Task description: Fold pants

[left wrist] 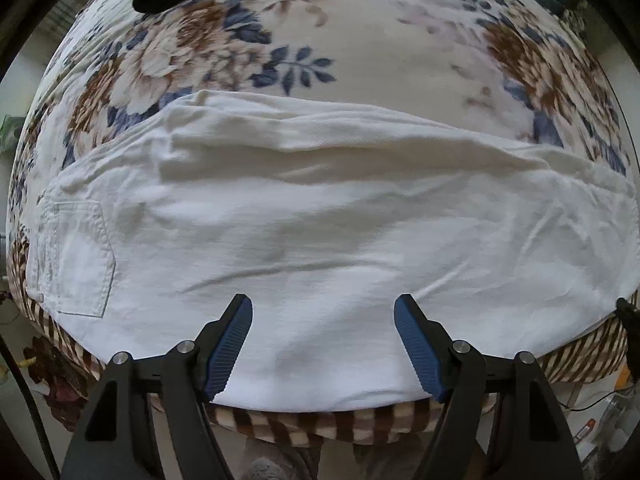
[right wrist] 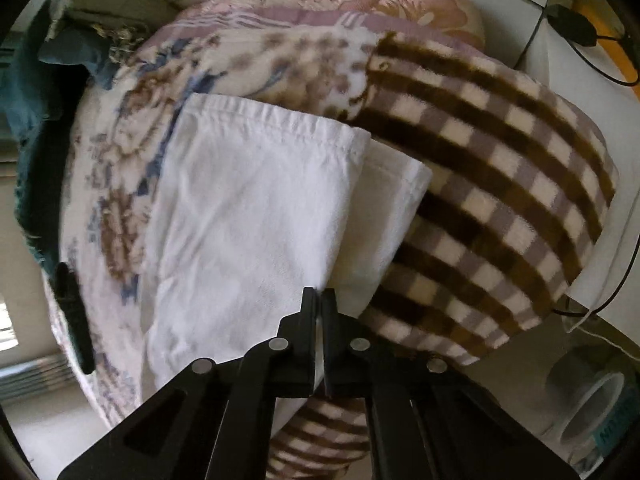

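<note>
A: Eyes on the white cotton-twill pants [left wrist: 320, 216], stretched lengthwise across the bed, one leg laid over the other, a stitched back pocket [left wrist: 80, 256] showing at the left end in the left wrist view.

B: And they lie on that fleecy cream blanket with brown and blue flowers [left wrist: 360, 40], near its front edge, where a brown-and-cream checked border [left wrist: 304, 420] hangs over the side.

A: Left gripper [left wrist: 323, 312], what have we got? Jaws spread wide, the blue ribbed pads [left wrist: 230, 348] on either side of the near edge of the pants, nothing between them. I cannot tell if the pads touch the cloth.

B: Now the right gripper [right wrist: 319, 296], a different story. Black jaws pressed together, with a strip of white fabric caught between them. That is a pinch on the edge of the pants [right wrist: 256, 216] near the leg end.

A: The hemmed cuffs [right wrist: 280, 120] are plain to see there, the upper leg's cuff slightly offset from the lower one.

B: Round the outside: a dark teal cloth [right wrist: 32, 112] bunched at the blanket's far side, and a roll of tape [right wrist: 592, 408] low on the right.
</note>
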Demonstrator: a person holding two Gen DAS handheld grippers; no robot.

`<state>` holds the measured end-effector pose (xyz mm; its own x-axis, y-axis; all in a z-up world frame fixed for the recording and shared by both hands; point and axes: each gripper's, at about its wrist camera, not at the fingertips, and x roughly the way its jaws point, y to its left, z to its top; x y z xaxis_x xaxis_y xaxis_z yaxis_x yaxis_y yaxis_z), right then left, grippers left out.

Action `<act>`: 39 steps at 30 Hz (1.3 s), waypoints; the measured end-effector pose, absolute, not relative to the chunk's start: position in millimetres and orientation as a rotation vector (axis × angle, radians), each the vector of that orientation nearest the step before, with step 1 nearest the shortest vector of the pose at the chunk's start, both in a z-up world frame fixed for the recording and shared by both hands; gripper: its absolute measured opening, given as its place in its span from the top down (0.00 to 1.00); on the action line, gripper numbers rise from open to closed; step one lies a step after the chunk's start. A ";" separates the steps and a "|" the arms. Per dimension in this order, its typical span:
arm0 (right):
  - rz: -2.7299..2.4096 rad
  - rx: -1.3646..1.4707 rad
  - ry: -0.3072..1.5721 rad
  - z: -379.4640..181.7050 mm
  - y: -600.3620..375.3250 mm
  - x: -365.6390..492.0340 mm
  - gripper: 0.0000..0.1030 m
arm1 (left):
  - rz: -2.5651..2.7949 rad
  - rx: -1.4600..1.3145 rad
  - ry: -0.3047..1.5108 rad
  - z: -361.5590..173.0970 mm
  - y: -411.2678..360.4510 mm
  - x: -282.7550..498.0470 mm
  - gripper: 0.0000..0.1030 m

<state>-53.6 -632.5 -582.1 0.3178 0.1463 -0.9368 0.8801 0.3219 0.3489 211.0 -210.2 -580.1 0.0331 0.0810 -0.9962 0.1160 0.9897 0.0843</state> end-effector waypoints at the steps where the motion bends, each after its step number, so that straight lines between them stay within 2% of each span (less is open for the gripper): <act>1: -0.644 1.152 1.143 -574.0 -634.5 -58.5 0.98 | -0.029 0.159 1.546 -581.4 -212.5 210.9 0.30; 6: -0.614 1.103 1.172 -556.8 -632.0 -60.3 0.98 | -0.039 0.168 1.545 -583.0 -220.3 208.5 0.30; 11: -0.651 1.127 1.252 -580.9 -635.1 -69.2 0.98 | -0.047 0.165 1.544 -583.0 -233.1 205.8 0.30; 15: -0.634 1.251 1.278 -599.1 -643.8 -71.5 0.95 | -0.051 0.153 1.532 -577.6 -232.4 209.0 0.30; 18: -0.640 1.147 1.304 -579.6 -638.4 -64.3 0.87 | -0.041 0.150 1.521 -569.3 -222.9 213.2 0.30; 20: -0.600 1.051 1.327 -559.0 -624.1 -50.2 0.80 | -0.034 0.142 1.512 -562.6 -210.9 216.8 0.30; 21: -0.564 0.990 1.341 -549.8 -612.8 -38.6 0.64 | -0.022 0.135 1.498 -558.6 -204.2 218.2 0.30; 22: -0.508 0.893 1.371 -539.6 -593.1 -20.0 0.43 | 0.002 0.131 1.475 -553.7 -194.6 220.6 0.28; 23: -0.461 0.833 1.385 -533.5 -577.8 -6.7 0.34 | 0.014 0.124 1.461 -550.4 -186.9 222.9 0.23; 24: -0.406 0.786 1.391 -528.3 -561.2 8.3 0.29 | 0.032 0.111 1.454 -548.3 -176.3 225.7 0.09; 25: -0.336 0.738 1.398 -523.6 -539.8 28.0 0.29 | 0.045 0.090 1.452 -547.6 -164.4 230.0 0.05; 30: 0.053 0.652 1.529 -533.7 -416.7 145.0 0.29 | 0.161 0.081 1.466 -561.1 -93.4 250.1 0.05; 34: 0.325 0.495 1.644 -562.3 -287.9 233.8 0.29 | 0.228 0.048 1.507 -588.3 -30.6 277.0 0.05; 38: 0.448 0.316 1.757 -604.7 -198.9 285.7 0.29 | 0.218 0.021 1.565 -614.5 9.3 295.5 0.05; 39: 0.495 0.277 1.825 -621.2 -180.1 291.7 0.38 | 0.209 0.017 1.575 -617.6 13.2 296.9 0.05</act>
